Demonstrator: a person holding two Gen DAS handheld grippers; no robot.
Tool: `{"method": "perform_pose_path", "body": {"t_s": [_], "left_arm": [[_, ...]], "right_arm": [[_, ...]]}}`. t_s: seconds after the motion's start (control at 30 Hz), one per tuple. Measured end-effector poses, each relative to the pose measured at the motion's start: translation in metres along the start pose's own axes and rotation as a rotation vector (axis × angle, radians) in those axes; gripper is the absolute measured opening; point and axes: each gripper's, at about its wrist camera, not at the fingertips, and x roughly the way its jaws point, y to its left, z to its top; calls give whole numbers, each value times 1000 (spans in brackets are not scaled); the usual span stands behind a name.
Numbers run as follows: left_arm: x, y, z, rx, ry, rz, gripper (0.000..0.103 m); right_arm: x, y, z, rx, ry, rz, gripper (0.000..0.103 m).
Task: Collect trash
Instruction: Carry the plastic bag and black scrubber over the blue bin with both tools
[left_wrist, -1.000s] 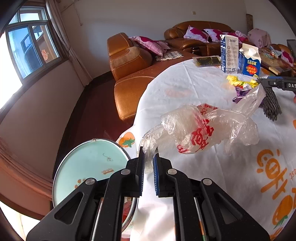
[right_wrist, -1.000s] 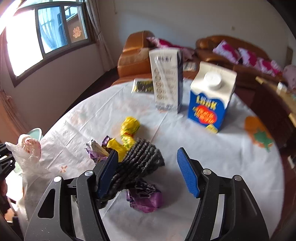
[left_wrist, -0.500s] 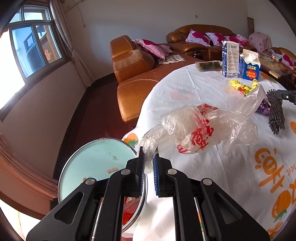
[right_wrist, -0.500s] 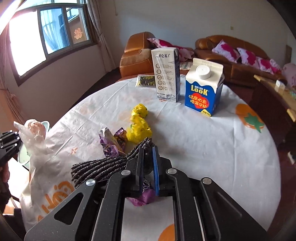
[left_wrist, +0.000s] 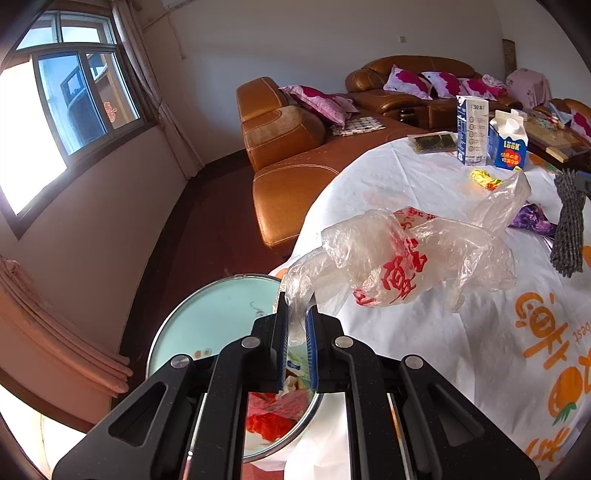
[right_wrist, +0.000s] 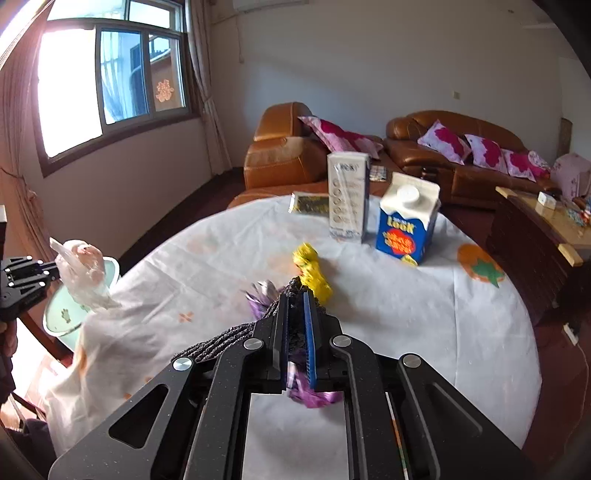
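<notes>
My left gripper (left_wrist: 296, 314) is shut on a crumpled clear plastic bag with red print (left_wrist: 399, 254), held at the table's edge above a round mint-green bin (left_wrist: 210, 317). The bag also shows in the right wrist view (right_wrist: 83, 273), next to the bin (right_wrist: 70, 310). My right gripper (right_wrist: 295, 299) is shut on a dark knitted cloth (right_wrist: 229, 339), lifted a little above the table; it hangs at the right edge of the left wrist view (left_wrist: 569, 225). A purple wrapper (right_wrist: 258, 299) and a yellow wrapper (right_wrist: 314, 273) lie on the table beneath it.
The round table has a white cloth with orange prints (right_wrist: 424, 314). A tall white carton (right_wrist: 349, 195), a blue milk carton (right_wrist: 406, 225) and a dark packet (right_wrist: 308, 203) stand at the far side. Brown sofas (right_wrist: 284, 158) stand behind, and a wooden side table (right_wrist: 539, 236) to the right.
My right gripper closed on the knitted cloth and has lifted it off the table. My left gripper kept hold of the plastic bag and drew back a little over the bin.
</notes>
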Motion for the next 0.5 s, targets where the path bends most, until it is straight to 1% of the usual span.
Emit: {"method": "perform_pose_path", "body": {"t_s": [0.2,0.37,0.5], "left_arm": [[-4,16,-6,-11,5,49,9],[-4,37,-18,-40,26,97,9],[-5,57,-27,-71,40,135,9]], "right_arm": [[-1,29,15,-6,-35,5,8],[17,56,23,1,-40,14,8],[32,76,29,2,-38,39,8]]}}
